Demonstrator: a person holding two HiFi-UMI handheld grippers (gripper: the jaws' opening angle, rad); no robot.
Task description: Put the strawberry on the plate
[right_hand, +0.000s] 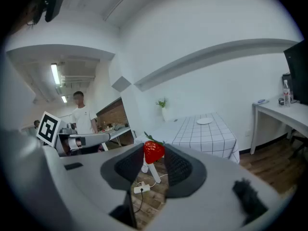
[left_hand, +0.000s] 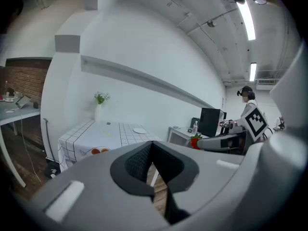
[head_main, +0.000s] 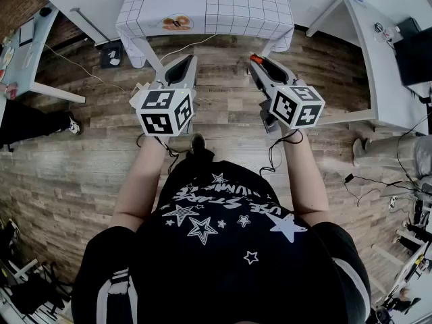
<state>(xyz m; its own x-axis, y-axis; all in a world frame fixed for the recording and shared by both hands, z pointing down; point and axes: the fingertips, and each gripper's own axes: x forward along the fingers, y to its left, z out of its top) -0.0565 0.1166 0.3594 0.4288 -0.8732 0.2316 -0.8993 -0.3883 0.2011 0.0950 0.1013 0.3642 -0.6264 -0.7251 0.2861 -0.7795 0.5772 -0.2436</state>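
Note:
A red strawberry (right_hand: 154, 151) with green leaves sits between the pads of my right gripper (right_hand: 154, 154), which is shut on it. It shows as a red tip (head_main: 255, 58) in the head view and as a red spot (left_hand: 195, 141) in the left gripper view. My left gripper (left_hand: 150, 147) is held beside the right one, its jaws shut with nothing in them. Both point over the wooden floor toward a table with a checked cloth (head_main: 223, 5). A small white plate (right_hand: 204, 121) lies on that table's far part, also seen as a pale disc (left_hand: 139, 131).
A picture of orange slices (head_main: 177, 23) lies at the table's near left corner, and a vase with a plant (left_hand: 98, 110) stands at the back. White desks flank the room. Cables and a power strip (right_hand: 141, 188) lie on the floor. Another person (right_hand: 79, 117) stands nearby.

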